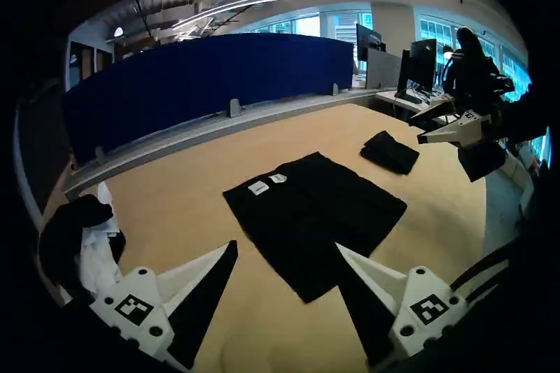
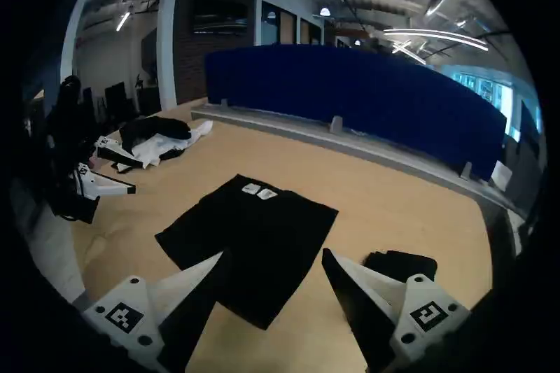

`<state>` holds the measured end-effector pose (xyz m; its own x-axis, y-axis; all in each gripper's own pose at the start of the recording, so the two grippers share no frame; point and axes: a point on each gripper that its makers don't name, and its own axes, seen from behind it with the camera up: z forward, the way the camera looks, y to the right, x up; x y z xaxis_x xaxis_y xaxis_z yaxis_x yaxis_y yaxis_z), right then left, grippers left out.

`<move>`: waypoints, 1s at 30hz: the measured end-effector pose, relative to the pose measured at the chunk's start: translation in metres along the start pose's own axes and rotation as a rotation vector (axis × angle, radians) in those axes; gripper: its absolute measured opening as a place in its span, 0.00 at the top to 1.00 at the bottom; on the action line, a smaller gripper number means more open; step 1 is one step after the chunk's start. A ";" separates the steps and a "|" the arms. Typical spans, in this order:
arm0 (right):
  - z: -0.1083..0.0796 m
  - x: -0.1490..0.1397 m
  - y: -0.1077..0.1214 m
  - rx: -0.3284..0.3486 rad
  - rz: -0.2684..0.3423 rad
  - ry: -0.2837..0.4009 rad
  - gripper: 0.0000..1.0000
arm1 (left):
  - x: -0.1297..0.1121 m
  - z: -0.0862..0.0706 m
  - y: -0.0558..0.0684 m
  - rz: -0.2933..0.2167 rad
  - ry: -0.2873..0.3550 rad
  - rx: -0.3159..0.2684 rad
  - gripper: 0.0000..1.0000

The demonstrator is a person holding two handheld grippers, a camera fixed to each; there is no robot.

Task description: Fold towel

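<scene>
Surface (image 1: 175,205): tan wood.
Left gripper (image 1: 286,245): fingers wide apart, empty.
Right gripper (image 2: 273,252): fingers wide apart, empty.
Towel (image 1: 315,212): black, spread flat mid-surface, just beyond both.
Folded cloth (image 1: 389,152): black, beyond towel.
Partition (image 1: 210,79): blue, far edge.

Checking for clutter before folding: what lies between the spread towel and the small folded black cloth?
Nothing: bare wooden table separates the towel and the folded cloth, which lie apart. The left gripper view shows it.
</scene>
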<state>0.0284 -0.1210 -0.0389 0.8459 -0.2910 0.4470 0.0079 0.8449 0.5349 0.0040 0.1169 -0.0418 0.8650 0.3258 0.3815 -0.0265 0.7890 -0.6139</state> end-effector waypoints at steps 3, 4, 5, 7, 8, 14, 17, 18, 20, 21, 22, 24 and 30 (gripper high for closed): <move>0.009 -0.015 -0.002 0.007 -0.012 -0.023 0.00 | -0.012 0.009 0.005 0.007 -0.018 -0.019 0.07; 0.012 -0.019 -0.002 0.008 -0.016 -0.031 0.00 | -0.016 0.012 0.007 0.009 -0.025 -0.025 0.07; 0.015 -0.024 -0.002 0.010 -0.021 -0.038 0.00 | -0.020 0.015 0.009 0.010 -0.032 -0.031 0.07; 0.020 -0.034 -0.003 0.010 -0.026 -0.052 0.00 | -0.028 0.021 0.012 0.013 -0.047 -0.042 0.07; 0.022 -0.038 -0.003 0.009 -0.028 -0.057 0.00 | -0.032 0.024 0.014 0.013 -0.054 -0.047 0.07; 0.033 -0.065 -0.007 0.017 -0.022 -0.095 0.00 | -0.054 0.039 0.024 0.007 -0.096 -0.068 0.07; 0.038 -0.077 -0.010 0.023 -0.017 -0.117 0.00 | -0.063 0.045 0.029 -0.003 -0.115 -0.081 0.07; 0.039 -0.082 -0.010 0.024 -0.015 -0.125 0.00 | -0.066 0.046 0.031 -0.005 -0.122 -0.084 0.07; 0.042 -0.088 -0.012 0.028 -0.013 -0.137 0.00 | -0.072 0.049 0.033 -0.008 -0.135 -0.087 0.07; 0.043 -0.092 -0.013 0.029 -0.011 -0.143 0.00 | -0.075 0.051 0.034 -0.010 -0.144 -0.086 0.07; 0.044 -0.094 -0.014 0.031 -0.009 -0.147 0.00 | -0.078 0.052 0.034 -0.012 -0.152 -0.085 0.07; 0.046 -0.098 -0.015 0.034 -0.005 -0.155 0.00 | -0.083 0.053 0.034 -0.015 -0.171 -0.084 0.07; 0.049 -0.107 -0.017 0.039 0.006 -0.170 0.00 | -0.099 0.053 0.039 -0.004 -0.223 -0.090 0.07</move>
<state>-0.0883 -0.1261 -0.0607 0.7431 -0.3606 0.5637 -0.0202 0.8300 0.5574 -0.1090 0.1430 -0.0666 0.7330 0.4372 0.5211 0.0304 0.7442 -0.6672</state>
